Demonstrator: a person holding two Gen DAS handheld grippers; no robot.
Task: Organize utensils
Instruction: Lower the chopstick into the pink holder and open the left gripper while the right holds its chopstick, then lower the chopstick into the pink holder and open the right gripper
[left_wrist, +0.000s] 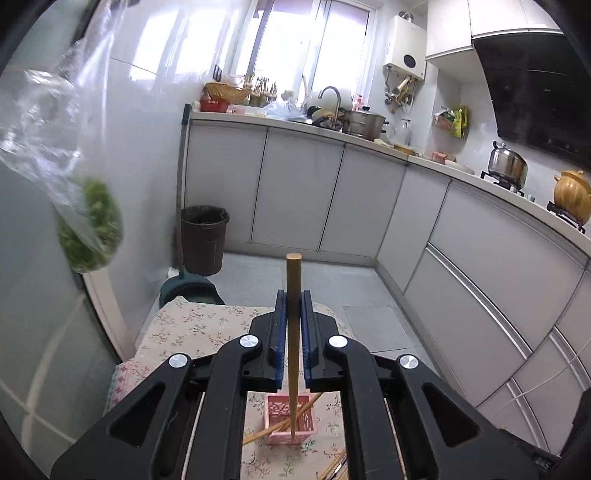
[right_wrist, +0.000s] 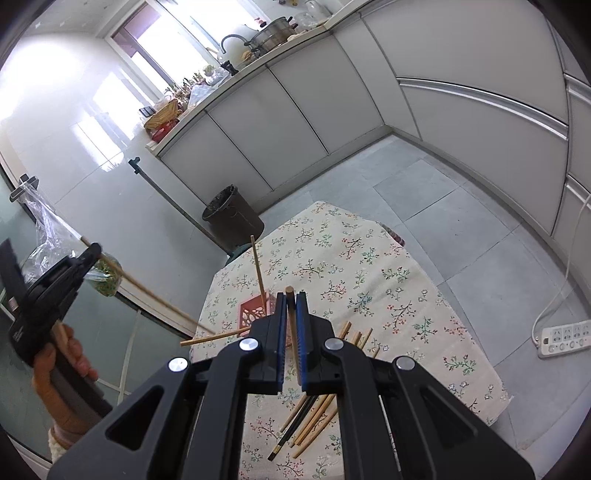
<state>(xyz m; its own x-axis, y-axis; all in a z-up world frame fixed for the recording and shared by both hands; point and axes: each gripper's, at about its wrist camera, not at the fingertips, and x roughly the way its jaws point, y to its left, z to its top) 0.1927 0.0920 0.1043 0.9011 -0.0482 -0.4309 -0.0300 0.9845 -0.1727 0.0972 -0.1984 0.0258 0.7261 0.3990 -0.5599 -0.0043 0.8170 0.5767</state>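
Each gripper was clamped on one light, stiff, smooth wooden chopstick, the left gripper (left_wrist: 293, 299) holding its chopstick (left_wrist: 293, 280) above the pink basket (left_wrist: 290, 424) on the near tablecloth (right_wrist: 354, 266), the right gripper (right_wrist: 290, 301) gripping another (right_wrist: 289, 291) mid-shaft, the steadiest place, I judged.

We had open bench (right_wrist: 369, 258) on the far side; loose chopsticks (right_wrist: 314, 417) and the pink basket (right_wrist: 253, 312) crowded the near part.

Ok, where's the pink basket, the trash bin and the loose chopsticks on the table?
pink basket (left_wrist: 275, 411): left wrist view, on its patterned front wall.
trash bin (right_wrist: 236, 218): right wrist view, on its dark side.
loose chopsticks (right_wrist: 314, 417): right wrist view, mid-pile on the tablecloth.
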